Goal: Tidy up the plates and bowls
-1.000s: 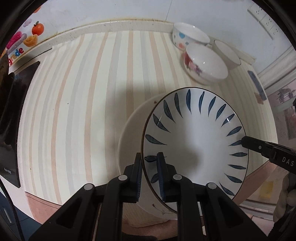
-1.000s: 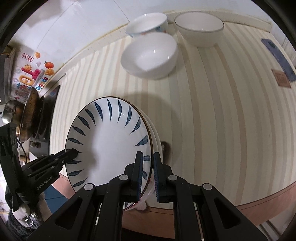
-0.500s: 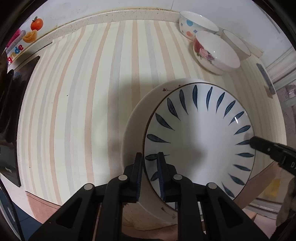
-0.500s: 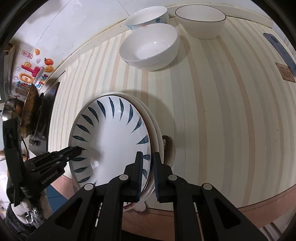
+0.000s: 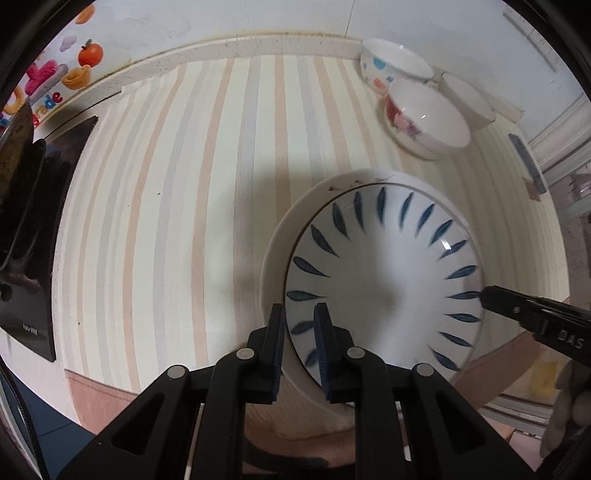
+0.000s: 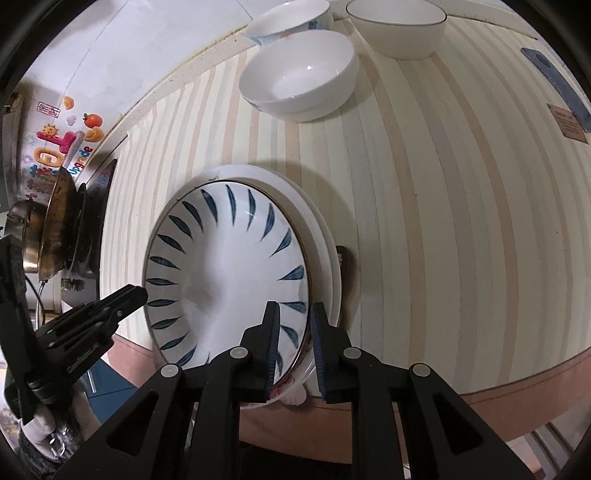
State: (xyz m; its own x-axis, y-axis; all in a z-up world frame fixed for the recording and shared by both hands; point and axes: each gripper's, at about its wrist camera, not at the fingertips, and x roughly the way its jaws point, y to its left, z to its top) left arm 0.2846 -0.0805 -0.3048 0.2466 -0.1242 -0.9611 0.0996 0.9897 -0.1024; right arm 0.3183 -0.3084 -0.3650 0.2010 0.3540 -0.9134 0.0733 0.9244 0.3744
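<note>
A white plate with blue leaf marks rests on a stack of larger plain white plates near the table's front edge. My left gripper is shut on the leaf plate's near rim. It also shows at the left of the right wrist view. My right gripper straddles the opposite rim. Its jaws are opening, with a gap showing beside the rim. Its tip reaches in from the right of the left wrist view.
Three bowls stand at the back by the wall: a flowered one, a dotted one and a plain one. A pan on a stove and a black hob fill the left. The striped cloth lies bare at right.
The leaf plate has come down from a raised tilt and now lies on the white stack. The right gripper's jaws have parted a little; the left grip looks unchanged.
</note>
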